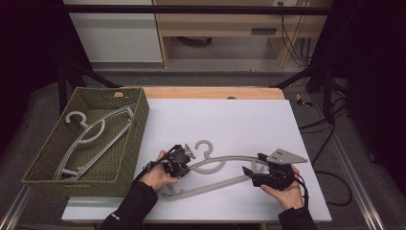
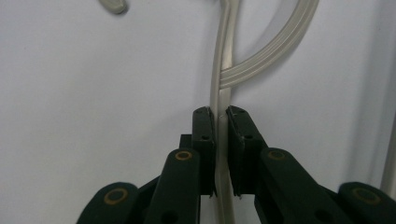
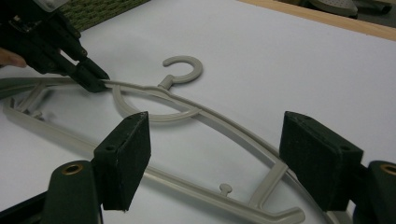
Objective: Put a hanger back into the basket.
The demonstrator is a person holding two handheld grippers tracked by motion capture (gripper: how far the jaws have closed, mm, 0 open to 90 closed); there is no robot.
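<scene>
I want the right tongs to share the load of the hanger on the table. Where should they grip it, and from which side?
Probably the upper arm of the hanger near its right end, coming from the right and above. That bar is thin and lies flat on the table, so the open right tongs can straddle it. The left tongs already pinch the bar left of the hook.

No readable text, label, brand, number or sign is showing anywhere in these views. The surfaces in sight are all appearing plain and unmarked.
</scene>
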